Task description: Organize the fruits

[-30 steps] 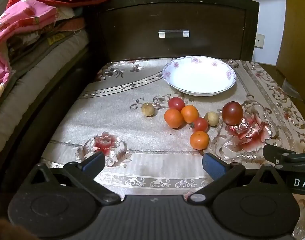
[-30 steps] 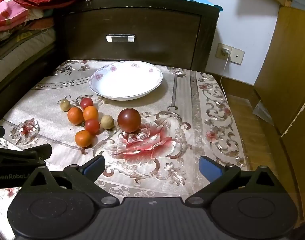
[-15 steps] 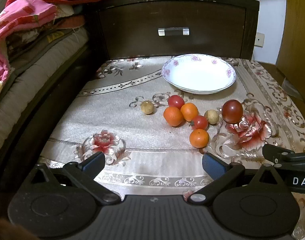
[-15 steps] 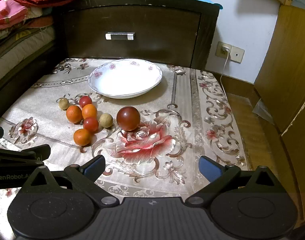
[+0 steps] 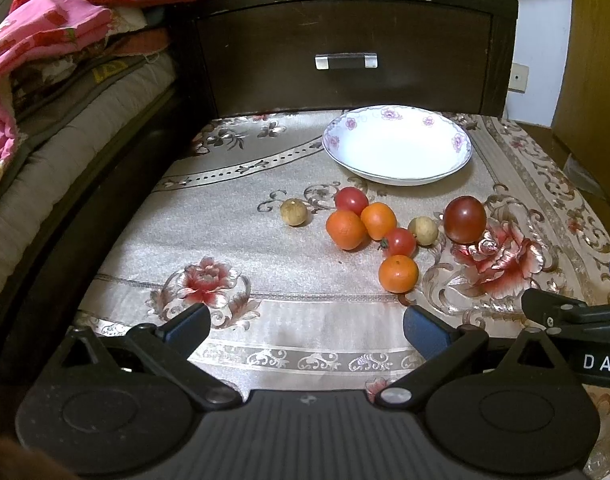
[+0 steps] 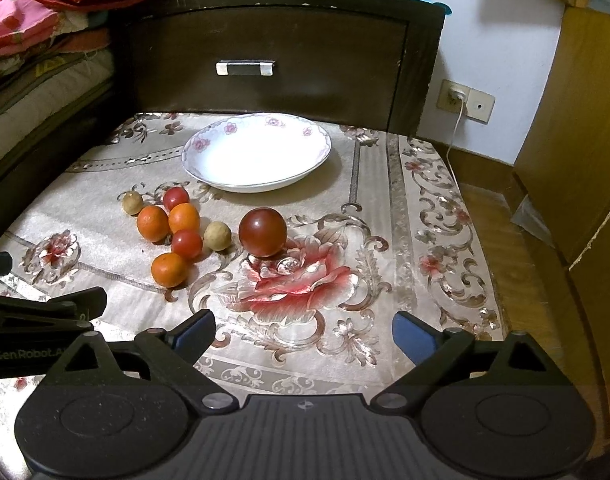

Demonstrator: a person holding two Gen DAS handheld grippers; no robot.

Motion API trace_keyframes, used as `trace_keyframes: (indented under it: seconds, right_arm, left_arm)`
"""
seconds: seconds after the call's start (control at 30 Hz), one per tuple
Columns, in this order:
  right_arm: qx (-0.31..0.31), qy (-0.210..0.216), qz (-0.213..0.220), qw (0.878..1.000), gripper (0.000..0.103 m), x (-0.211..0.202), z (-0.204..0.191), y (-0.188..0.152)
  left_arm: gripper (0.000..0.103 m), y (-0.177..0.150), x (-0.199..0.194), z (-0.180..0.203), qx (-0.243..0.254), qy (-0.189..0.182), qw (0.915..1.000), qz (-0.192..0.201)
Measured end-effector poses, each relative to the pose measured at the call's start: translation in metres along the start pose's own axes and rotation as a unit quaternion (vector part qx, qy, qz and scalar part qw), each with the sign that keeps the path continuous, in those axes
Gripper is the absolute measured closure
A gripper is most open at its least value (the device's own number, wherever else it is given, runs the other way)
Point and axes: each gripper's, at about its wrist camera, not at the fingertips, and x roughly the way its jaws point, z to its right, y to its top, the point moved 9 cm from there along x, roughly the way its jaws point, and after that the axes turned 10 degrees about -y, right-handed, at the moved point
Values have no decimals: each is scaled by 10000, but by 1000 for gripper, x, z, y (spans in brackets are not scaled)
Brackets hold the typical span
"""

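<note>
Two hand-held grippers hover side by side over the near edge of a floral tablecloth, each with its blue-tipped fingers spread wide and holding nothing. The left gripper faces a loose cluster of fruit at the middle of the cloth; the right gripper looks across a large woven rose towards the same cluster.

Nearest the grippers lies a small orange, with a cherry tomato touching it just behind. Two more oranges sit pressed together beyond that, a second cherry tomato at their far side. One tan longan rests just beside the nearer tomato; another sits apart on the left. A large dark-red plum stands to the right of the cluster, at the rose's top edge.

Behind the fruit, a white floral-rimmed bowl sits empty before a dark wooden drawer front. Folded blankets are piled at left.
</note>
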Motion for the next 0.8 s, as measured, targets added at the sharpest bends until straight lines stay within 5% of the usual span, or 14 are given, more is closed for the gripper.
trace_keyframes:
  seconds: [0.4, 0.7, 0.8]
  right_arm:
    - [-79, 137, -118, 9998, 18, 11, -3, 2]
    - [-374, 194, -185, 9989, 28, 27, -3, 14]
    - [-396, 308, -294, 9983, 35, 34, -2, 19]
  left_arm:
    - [0, 4, 9, 4, 154, -76, 9998, 52]
    - [0, 13, 24, 11, -12, -630, 9980, 60]
    - [0, 18, 29, 19, 298, -667, 9973, 98]
